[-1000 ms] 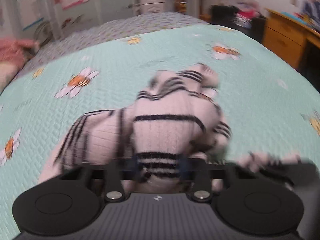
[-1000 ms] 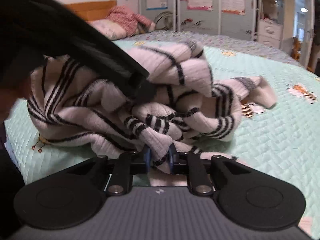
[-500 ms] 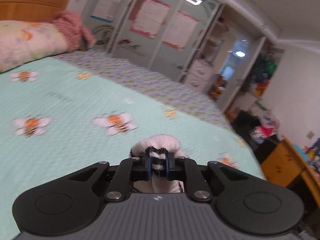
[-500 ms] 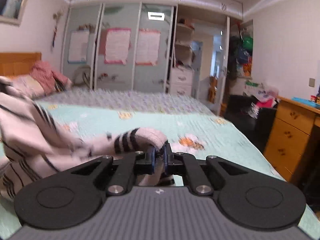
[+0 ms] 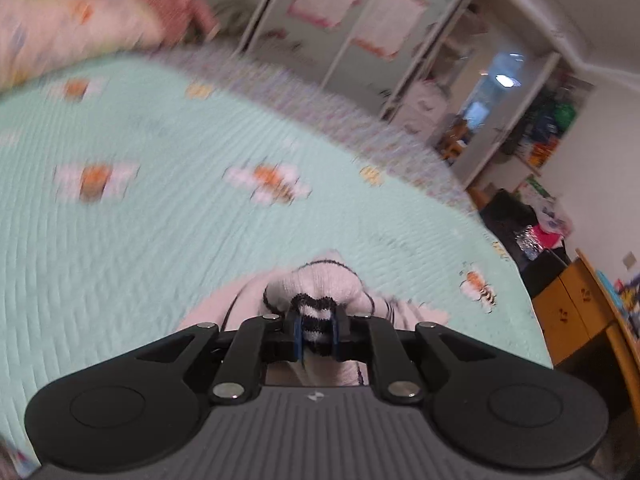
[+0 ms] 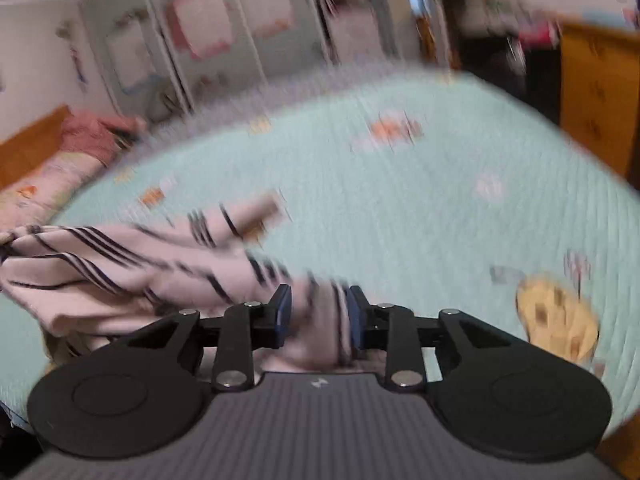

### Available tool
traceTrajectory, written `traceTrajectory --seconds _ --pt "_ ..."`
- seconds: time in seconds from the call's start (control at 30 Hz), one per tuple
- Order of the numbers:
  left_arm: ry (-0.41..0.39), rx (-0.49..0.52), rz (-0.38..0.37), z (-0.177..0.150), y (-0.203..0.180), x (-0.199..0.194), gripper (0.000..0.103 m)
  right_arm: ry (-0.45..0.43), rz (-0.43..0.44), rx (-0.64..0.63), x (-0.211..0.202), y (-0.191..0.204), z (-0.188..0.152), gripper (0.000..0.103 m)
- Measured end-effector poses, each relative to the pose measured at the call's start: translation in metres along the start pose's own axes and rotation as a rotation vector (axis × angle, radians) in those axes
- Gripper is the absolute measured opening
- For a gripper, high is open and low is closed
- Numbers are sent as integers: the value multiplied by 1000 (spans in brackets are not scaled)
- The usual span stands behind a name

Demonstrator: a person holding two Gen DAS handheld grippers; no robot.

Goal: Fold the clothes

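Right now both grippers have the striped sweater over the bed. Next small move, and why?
Probably draw the two grippers apart and lower the striped sweater flat onto the quilt. The left gripper pinches a striped edge, the right gripper holds fabric between wider jaws, and the cloth between them hangs bunched and creased, not ready to fold.

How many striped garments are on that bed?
1. The striped sweater is bunched over the green quilt, with its cloth between the jaws of the left gripper and the right gripper. More could be hidden outside these views.
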State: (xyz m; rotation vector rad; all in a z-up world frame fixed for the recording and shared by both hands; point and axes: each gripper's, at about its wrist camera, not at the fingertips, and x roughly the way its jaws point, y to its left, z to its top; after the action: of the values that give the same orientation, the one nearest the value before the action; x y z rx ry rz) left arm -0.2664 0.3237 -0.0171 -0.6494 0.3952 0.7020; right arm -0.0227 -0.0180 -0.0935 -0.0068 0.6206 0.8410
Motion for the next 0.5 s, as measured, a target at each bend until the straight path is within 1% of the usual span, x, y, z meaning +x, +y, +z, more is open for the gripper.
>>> traceTrajectory --seconds 0.03,0.07,0.1,0.13,0.17,0.2,0.27,0.3,0.33,0.37,0.4,0.47,0.5 --pt "-18 25 7 3 -5 -1 14 -25 24 -51 -2 11 3 43" --pt "-19 46 28 4 -7 4 15 -46 49 -101 -2 22 4 52" --pt "-19 67 50 5 -9 9 22 -54 79 -144 1 34 3 56" --pt "12 90 89 4 -7 16 34 -49 110 -179 7 45 1 57" --pt "44 114 128 2 -5 24 40 -34 137 -210 16 56 -2 58" --pt "66 128 161 -1 -2 27 44 -15 157 -236 27 65 -7 58" --pt "78 120 202 -8 10 25 46 40 168 -271 50 76 -20 58" --pt "84 103 206 -11 19 21 48 71 161 -285 63 79 -26 58" --pt "90 80 202 -13 27 15 51 102 134 -280 75 78 -32 58" --pt "94 58 194 -17 34 8 53 118 116 -252 80 72 -35 57" --pt "103 37 180 -21 40 0 56 134 97 -225 85 67 -38 57" --pt "162 9 130 -35 46 -6 58 161 69 -175 93 58 -42 57" --pt "203 -1 99 -45 46 -4 58 162 73 -162 93 56 -42 57"
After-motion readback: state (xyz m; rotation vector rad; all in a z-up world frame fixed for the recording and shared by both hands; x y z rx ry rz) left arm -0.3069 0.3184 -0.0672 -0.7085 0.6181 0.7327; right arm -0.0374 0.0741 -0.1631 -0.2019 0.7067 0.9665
